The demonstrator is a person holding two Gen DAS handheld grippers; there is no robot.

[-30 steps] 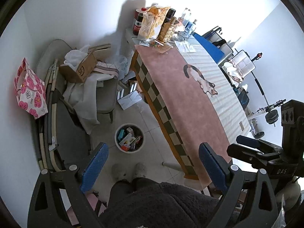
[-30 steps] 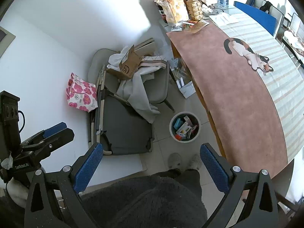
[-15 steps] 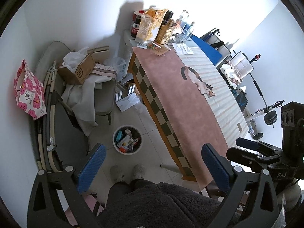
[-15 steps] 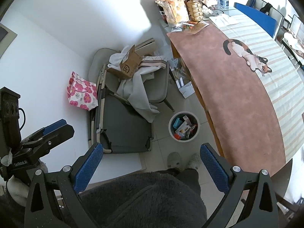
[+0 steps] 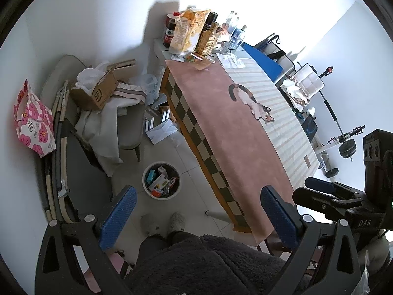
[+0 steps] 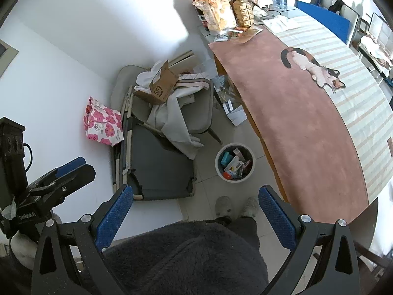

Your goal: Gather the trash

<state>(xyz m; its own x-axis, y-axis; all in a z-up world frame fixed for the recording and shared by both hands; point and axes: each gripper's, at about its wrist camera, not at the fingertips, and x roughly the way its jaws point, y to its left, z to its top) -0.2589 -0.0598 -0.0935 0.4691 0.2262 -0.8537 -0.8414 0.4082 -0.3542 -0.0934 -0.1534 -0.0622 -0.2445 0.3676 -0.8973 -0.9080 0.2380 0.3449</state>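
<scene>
A round white trash bin (image 5: 161, 180) with several boxes and wrappers inside stands on the tiled floor beside the table; it also shows in the right wrist view (image 6: 235, 162). My left gripper (image 5: 196, 215) is open and empty, held high above the floor. My right gripper (image 6: 195, 215) is open and empty too, above the person's feet. Each gripper shows at the edge of the other's view. Snack bags and wrappers (image 5: 189, 33) lie at the far end of the table (image 5: 235, 135); they also show in the right wrist view (image 6: 218, 12).
A chair (image 6: 196, 113) piled with cloth and a cardboard box (image 6: 162, 83) stands by the wall. A folded cot (image 6: 157, 162) and a pink flowered bag (image 6: 103, 123) lie left. Papers (image 5: 162, 130) lie under the table. Chairs and weights stand far right.
Both grippers have shifted slightly, so the bin and table have drifted a little in view. Both jaws stay open and empty.
</scene>
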